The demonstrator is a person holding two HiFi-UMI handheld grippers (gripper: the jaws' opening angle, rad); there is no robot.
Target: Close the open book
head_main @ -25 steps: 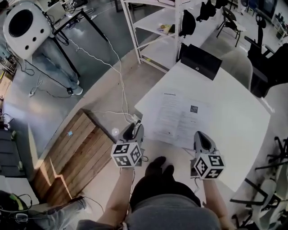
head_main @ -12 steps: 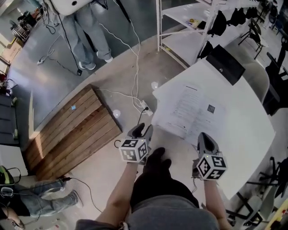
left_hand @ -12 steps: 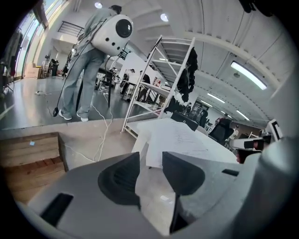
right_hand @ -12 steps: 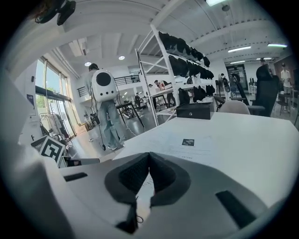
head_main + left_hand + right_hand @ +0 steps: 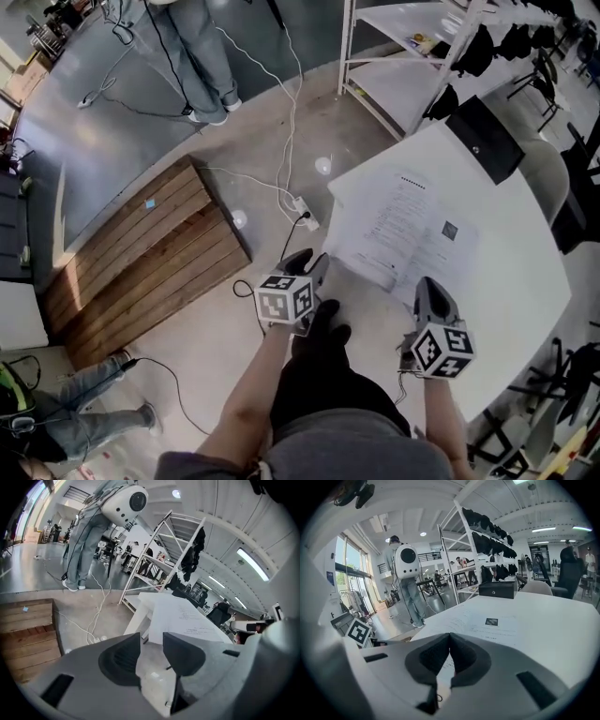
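Observation:
The open book (image 5: 403, 228) lies flat on the white table (image 5: 506, 262), its printed white pages face up near the table's left edge. It also shows as pale pages in the left gripper view (image 5: 185, 617) and the right gripper view (image 5: 487, 620). My left gripper (image 5: 309, 262) hangs over the floor just left of the book's near corner, its jaws open (image 5: 151, 641) with nothing between them. My right gripper (image 5: 424, 286) hovers at the book's near edge, jaws shut (image 5: 450, 637) and empty.
A black box (image 5: 485, 138) sits at the table's far end. A wooden platform (image 5: 141, 262), white cables with a power strip (image 5: 305, 217) and a white shelf rack (image 5: 403, 56) are on the floor to the left. A person's legs (image 5: 202, 56) stand beyond.
The left gripper has moved up and right, closer to the table's edge and the book. The right gripper has hardly moved. The head view has shifted.

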